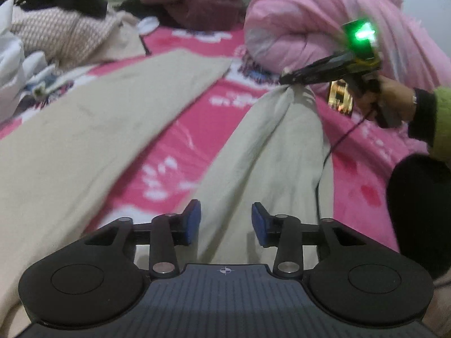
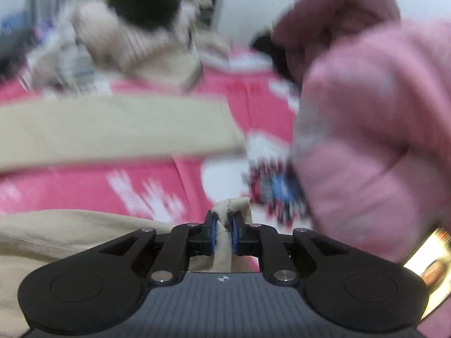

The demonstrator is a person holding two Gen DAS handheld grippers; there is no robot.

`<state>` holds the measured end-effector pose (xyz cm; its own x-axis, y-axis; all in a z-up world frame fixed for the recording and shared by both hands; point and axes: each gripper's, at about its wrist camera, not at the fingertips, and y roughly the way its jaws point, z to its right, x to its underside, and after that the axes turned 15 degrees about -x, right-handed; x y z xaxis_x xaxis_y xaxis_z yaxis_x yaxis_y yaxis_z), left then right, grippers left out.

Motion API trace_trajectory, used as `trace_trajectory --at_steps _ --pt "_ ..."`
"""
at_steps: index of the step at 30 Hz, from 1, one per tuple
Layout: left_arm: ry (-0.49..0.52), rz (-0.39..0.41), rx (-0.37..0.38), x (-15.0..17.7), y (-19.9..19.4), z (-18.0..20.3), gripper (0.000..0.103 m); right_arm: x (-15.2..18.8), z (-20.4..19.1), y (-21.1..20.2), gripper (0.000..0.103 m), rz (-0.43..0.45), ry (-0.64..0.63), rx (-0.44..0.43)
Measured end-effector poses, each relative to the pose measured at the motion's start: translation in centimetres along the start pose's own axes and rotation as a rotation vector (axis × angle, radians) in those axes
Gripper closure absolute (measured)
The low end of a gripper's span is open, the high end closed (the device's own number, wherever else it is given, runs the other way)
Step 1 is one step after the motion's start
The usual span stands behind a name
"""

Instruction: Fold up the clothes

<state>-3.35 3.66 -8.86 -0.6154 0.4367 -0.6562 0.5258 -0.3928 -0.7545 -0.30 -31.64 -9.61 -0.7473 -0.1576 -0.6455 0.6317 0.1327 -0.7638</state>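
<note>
Beige trousers (image 1: 84, 140) lie spread on a pink bedspread (image 1: 174, 140), their two legs splayed apart. My left gripper (image 1: 226, 214) is open, its blue pads (image 1: 194, 219) hovering over the near part of the right trouser leg (image 1: 267, 155) without pressing it. Farther off, my right gripper (image 1: 283, 80) pinches that leg's hem and lifts it into a bunched peak. In the right wrist view the right gripper (image 2: 224, 221) is shut on a fold of beige hem (image 2: 228, 205). The other leg (image 2: 112, 132) lies flat across the bed beyond it.
A rolled pink quilt (image 1: 310, 28) (image 2: 380, 140) sits close behind the right gripper. A heap of clothes (image 1: 64, 33) and a maroon jacket (image 1: 203, 0) lie at the bed's far side. A hand in a green sleeve (image 1: 442, 118) holds the right gripper, and its cable (image 1: 332, 146) dangles.
</note>
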Motion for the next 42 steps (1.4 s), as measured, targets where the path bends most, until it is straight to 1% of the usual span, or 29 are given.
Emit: trace_trajectory --at_steps 1,2,4,8,10,12,14,16,17,19,22,24,27,29,31,32,34,36,37,39,42 --pt "-0.001 -0.014 -0.008 0.5 -0.3 -0.2 0.061 0.5 0.4 1.0 0.084 -0.018 0.021 0.008" --pt "-0.012 -0.029 -0.026 0.9 -0.7 -0.6 0.061 0.8 0.8 1.4 0.081 -0.019 0.049 0.013" --pt "-0.068 -0.057 -0.064 2.1 -2.0 -2.6 0.059 0.7 1.7 1.3 0.074 0.011 0.102 0.037" --pt "-0.171 -0.102 -0.142 4.2 -4.6 -6.8 0.059 0.1 4.8 -0.1 0.072 0.070 0.268 0.115" --pt "-0.199 -0.105 -0.185 4.9 -5.6 -8.7 0.058 0.2 7.0 -0.8 0.072 0.066 0.395 0.053" --pt "-0.197 -0.100 -0.230 5.2 -6.0 -9.9 0.058 1.0 8.2 -1.7 0.068 0.043 0.511 -0.045" --pt "-0.167 -0.095 -0.243 4.9 -5.4 -10.1 0.058 2.0 8.7 -2.3 0.060 -0.002 0.611 -0.123" --pt "-0.116 -0.099 -0.224 4.4 -4.2 -9.6 0.058 3.4 8.8 -3.1 0.060 -0.059 0.719 -0.171" --pt "-0.081 -0.098 -0.213 4.2 -3.6 -9.1 0.058 4.1 8.8 -3.5 0.058 -0.086 0.771 -0.191" --pt "-0.007 -0.096 -0.205 3.9 -2.3 -8.1 0.055 5.7 9.2 -4.5 0.057 -0.123 0.869 -0.208" --pt "0.081 -0.111 -0.227 3.9 -0.3 -6.8 0.052 7.0 9.8 -5.8 0.055 -0.155 0.955 -0.203" --pt "0.079 -0.113 -0.220 3.8 0.0 -6.9 0.050 8.1 10.1 -5.8 0.055 -0.178 1.013 -0.217" --pt "0.077 -0.115 -0.211 3.7 0.5 -7.0 0.050 9.0 10.5 -4.5 0.055 -0.175 1.087 -0.266" --pt "0.085 -0.105 -0.220 3.9 0.5 -6.8 0.051 8.9 10.2 -3.6 0.055 -0.155 1.087 -0.285" --pt "0.101 -0.086 -0.238 4.2 0.5 -6.2 0.054 8.4 9.6 -2.5 0.055 -0.140 1.057 -0.293" --pt "0.112 -0.074 -0.252 4.3 0.6 -5.8 0.056 8.2 9.3 -2.0 0.057 -0.134 1.037 -0.291" --pt "0.135 -0.048 -0.278 4.6 0.7 -5.1 0.059 7.6 8.5 -1.5 0.059 -0.126 0.972 -0.258" --pt "0.156 -0.023 -0.304 4.8 0.8 -4.3 0.063 7.0 7.5 -1.7 0.084 -0.127 0.896 -0.221" --pt "0.160 -0.018 -0.310 4.9 0.7 -4.1 0.063 6.8 7.1 -2.4 0.098 -0.123 0.872 -0.221" --pt "0.159 -0.018 -0.316 4.9 0.6 -4.1 0.063 6.5 6.6 -4.4 0.100 -0.096 0.841 -0.228" --pt "0.144 -0.027 -0.316 4.8 0.5 -4.2 0.062 7.2 6.2 -6.9 0.100 -0.135 0.797 -0.132"
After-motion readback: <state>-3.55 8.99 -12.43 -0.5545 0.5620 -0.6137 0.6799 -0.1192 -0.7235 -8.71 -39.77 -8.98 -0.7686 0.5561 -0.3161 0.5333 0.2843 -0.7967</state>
